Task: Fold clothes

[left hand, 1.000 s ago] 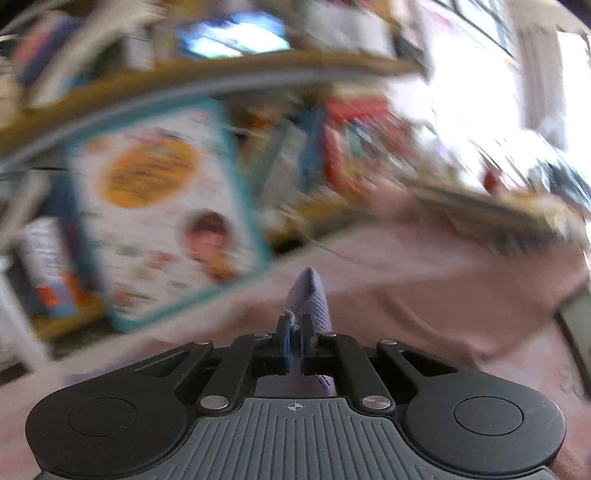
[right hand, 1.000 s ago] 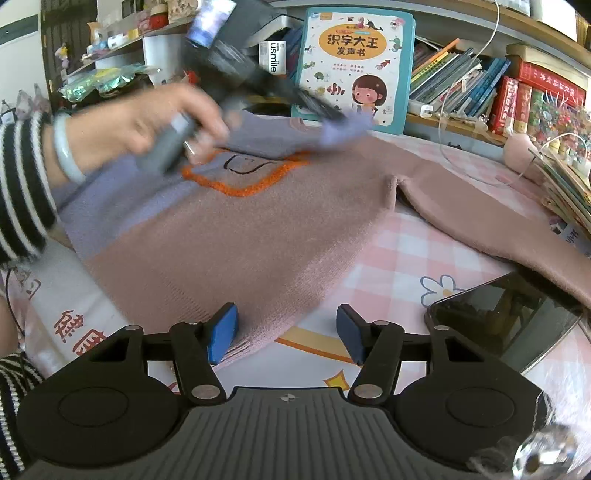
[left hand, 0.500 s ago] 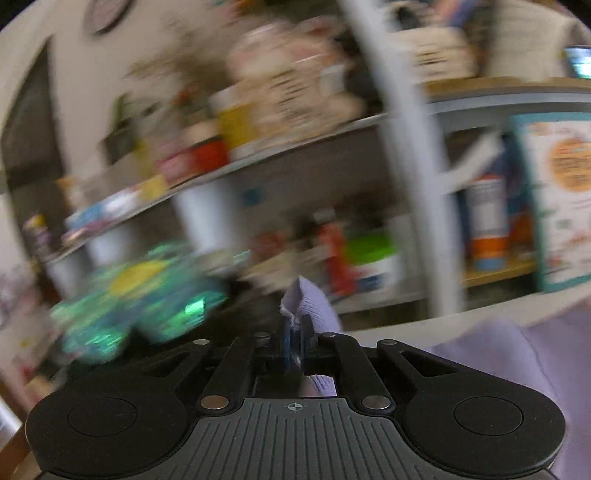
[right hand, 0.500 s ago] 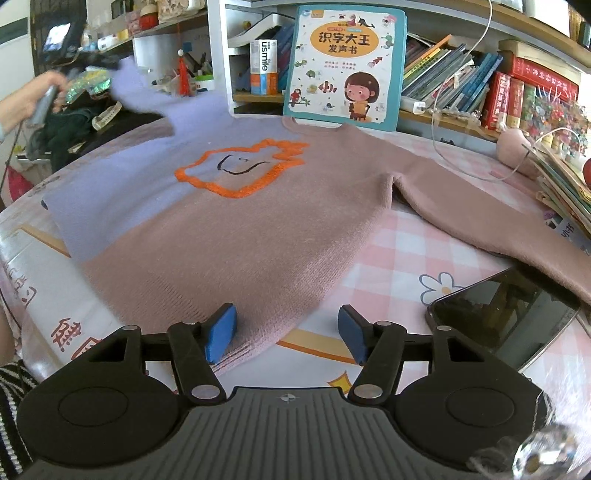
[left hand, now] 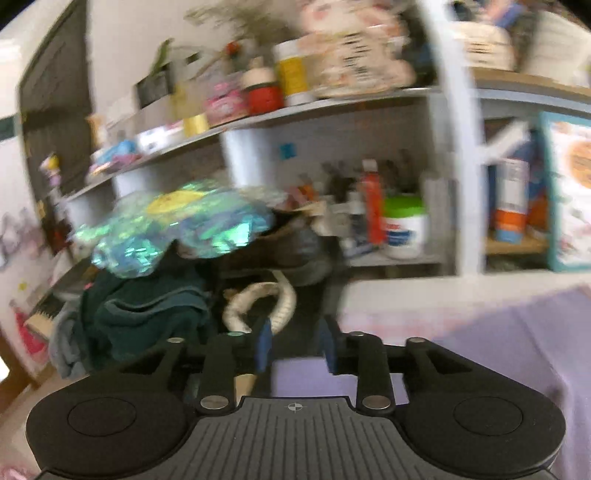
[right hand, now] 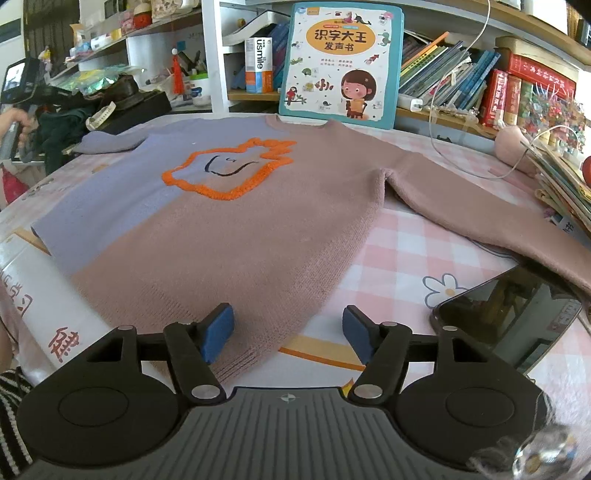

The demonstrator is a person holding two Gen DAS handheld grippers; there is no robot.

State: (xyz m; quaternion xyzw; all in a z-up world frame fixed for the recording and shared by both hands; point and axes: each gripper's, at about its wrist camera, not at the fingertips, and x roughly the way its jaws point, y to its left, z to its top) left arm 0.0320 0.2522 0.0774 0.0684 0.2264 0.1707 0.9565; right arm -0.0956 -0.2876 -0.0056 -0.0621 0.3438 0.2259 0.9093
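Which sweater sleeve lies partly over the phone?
The pink sleeve, stretched toward the book stack, with its end draped over the phone. The purple sleeve lies far from it.

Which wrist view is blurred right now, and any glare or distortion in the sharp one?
Left wrist view: motion-smeared throughout, shelf clutter streaked; only the left gripper body reads crisp. Right wrist view: sharp, sweater knit and book cover legible; fisheye bends the shelves; the phone screen mirrors the room; blown-out highlight far right.

Left wrist view smeared with motion blur — right wrist view sharp, daylit, fisheye-bent.
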